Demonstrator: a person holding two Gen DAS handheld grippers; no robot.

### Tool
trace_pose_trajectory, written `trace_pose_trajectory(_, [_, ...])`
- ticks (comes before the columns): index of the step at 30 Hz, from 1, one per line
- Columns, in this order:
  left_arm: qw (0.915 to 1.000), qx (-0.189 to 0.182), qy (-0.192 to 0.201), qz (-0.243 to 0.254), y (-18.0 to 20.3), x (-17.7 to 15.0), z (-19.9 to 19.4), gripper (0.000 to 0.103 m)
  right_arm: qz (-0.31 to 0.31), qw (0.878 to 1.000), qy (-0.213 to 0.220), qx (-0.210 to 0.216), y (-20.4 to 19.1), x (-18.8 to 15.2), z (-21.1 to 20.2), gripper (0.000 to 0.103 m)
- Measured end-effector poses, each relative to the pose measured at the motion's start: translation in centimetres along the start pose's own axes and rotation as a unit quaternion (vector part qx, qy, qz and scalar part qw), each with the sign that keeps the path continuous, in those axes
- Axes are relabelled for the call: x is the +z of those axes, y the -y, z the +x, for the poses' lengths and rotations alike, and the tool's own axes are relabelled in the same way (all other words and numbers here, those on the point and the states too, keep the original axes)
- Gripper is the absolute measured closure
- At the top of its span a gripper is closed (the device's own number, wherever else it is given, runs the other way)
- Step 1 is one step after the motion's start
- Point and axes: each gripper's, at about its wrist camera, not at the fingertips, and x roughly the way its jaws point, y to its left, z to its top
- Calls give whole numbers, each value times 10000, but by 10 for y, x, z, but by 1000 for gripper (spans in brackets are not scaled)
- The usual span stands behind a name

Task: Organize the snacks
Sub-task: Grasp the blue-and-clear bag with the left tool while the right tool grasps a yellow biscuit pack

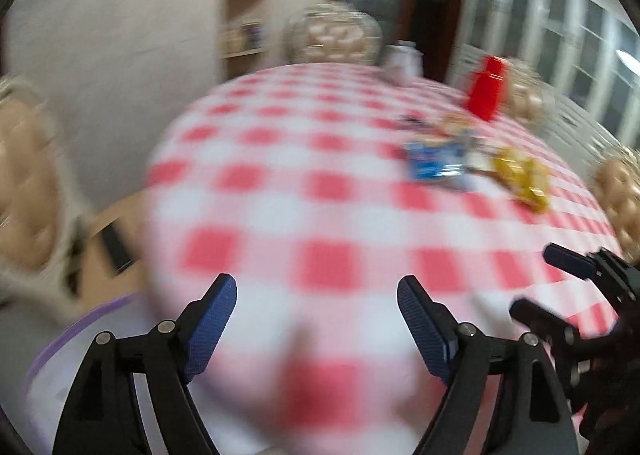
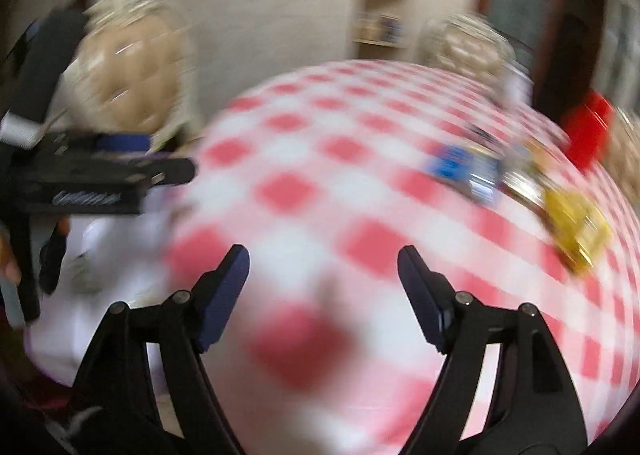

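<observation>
Both the left hand-held gripper (image 1: 316,311) and right hand-held gripper (image 2: 323,283) are spread wide and empty above the red-and-white checked cloth-covered bench (image 1: 280,159), well short of the blue snack packet (image 1: 434,161) and the yellow one (image 1: 524,179).

Snack packets (image 1: 440,161) lie on the table (image 1: 280,183), a jar (image 1: 332,35) at its far edge behind them.

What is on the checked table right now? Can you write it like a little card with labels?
table: round, red and white checked cloth
snacks: blue packet beside yellow packet, far right side
red container: behind the packets
jar: clear jar at the far edge, pale round things inside
left gripper: open, nothing between its fingers
right gripper: open, nothing between its fingers
sharpness: both views blurred, labels unreadable
</observation>
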Motion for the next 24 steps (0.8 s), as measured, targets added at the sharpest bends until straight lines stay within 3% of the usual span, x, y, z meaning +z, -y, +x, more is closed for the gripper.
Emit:
trace_pose_trajectory(3, [9993, -295, -18, 226, 55, 22, 43, 19, 997, 9945, -158, -276, 84, -4, 6, 24])
trace_pose_trajectory(5, [9984, -512, -205, 118, 84, 32, 75, 19, 1715, 9840, -249, -415, 142, -13, 9, 24])
trace_pose_trajectory(8, [9979, -591, -248, -5, 112, 40, 102, 19, 2652, 9617, -216, -662, 215, -24, 11, 24])
trace_pose_trajectory(12, [9988, -464, -141, 32, 141, 46, 126, 19, 3606, 9307, -130, -604, 281, -24, 27, 24])
trace_pose_trajectory(14, [9986, -439, -288, -71, 145, 51, 138, 19, 3695, 9275, -103, -553, 292, -14, 39, 24])
trace_pose_trajectory(17, [9989, -337, -207, -266, 141, 56, 141, 19, 3695, 9277, -23, -529, 295, 10, 61, 24])
trace_pose_trajectory(21, [9958, -345, -194, -821, 122, 58, 145, 19, 3620, 9257, -290, -1054, 290, 30, 101, 24])
trace_pose_trajectory(24, [9908, -336, -84, -1312, 103, 59, 144, 19, 3036, 9379, -476, -1612, 283, 36, 118, 26])
